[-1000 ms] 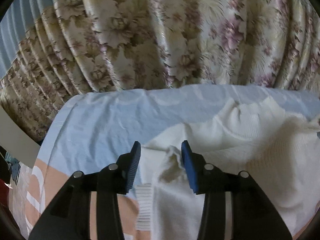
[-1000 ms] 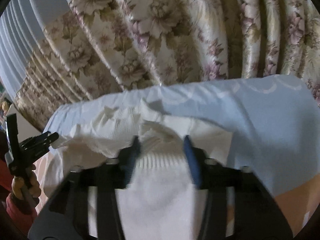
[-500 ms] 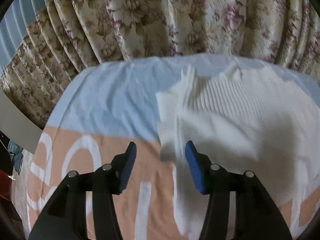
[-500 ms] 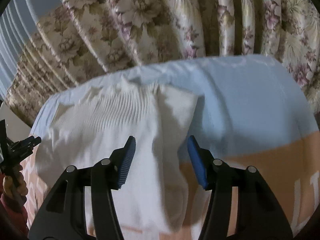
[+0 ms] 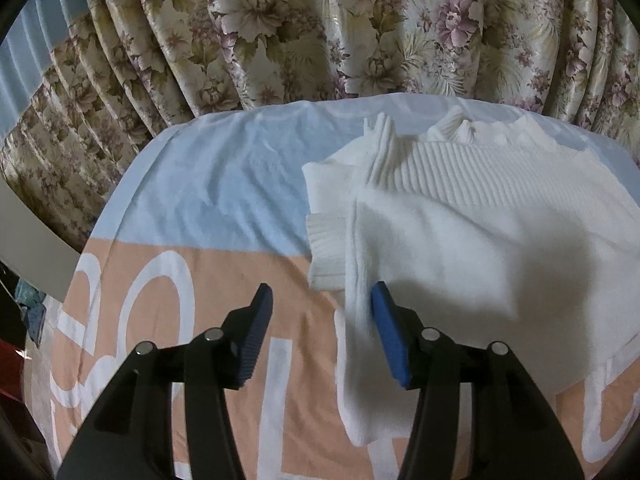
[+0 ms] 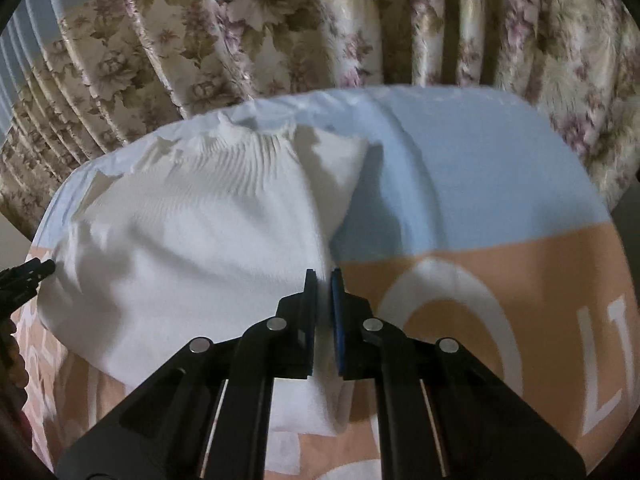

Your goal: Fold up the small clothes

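Note:
A small white knit sweater (image 5: 472,240) lies on a bed cover, its ribbed top toward the curtain and a ribbed cuff (image 5: 326,252) at its left side. My left gripper (image 5: 322,320) is open at the sweater's left edge; the edge lies just inside the right blue pad (image 5: 390,340). In the right wrist view the sweater (image 6: 192,248) fills the left half. My right gripper (image 6: 323,280) is shut on the sweater's right edge, with white fabric pinched between the pads.
The bed cover is light blue (image 5: 216,184) toward the back and peach with big white letters (image 5: 152,320) in front. A flowered curtain (image 5: 320,28) hangs right behind the bed. The left gripper's tip (image 6: 28,276) shows at the far left of the right wrist view.
Both grippers let go of the sweater and drew back toward the near edge. The sweater now lies flat. The right gripper has since closed on its right edge; the left stays open.

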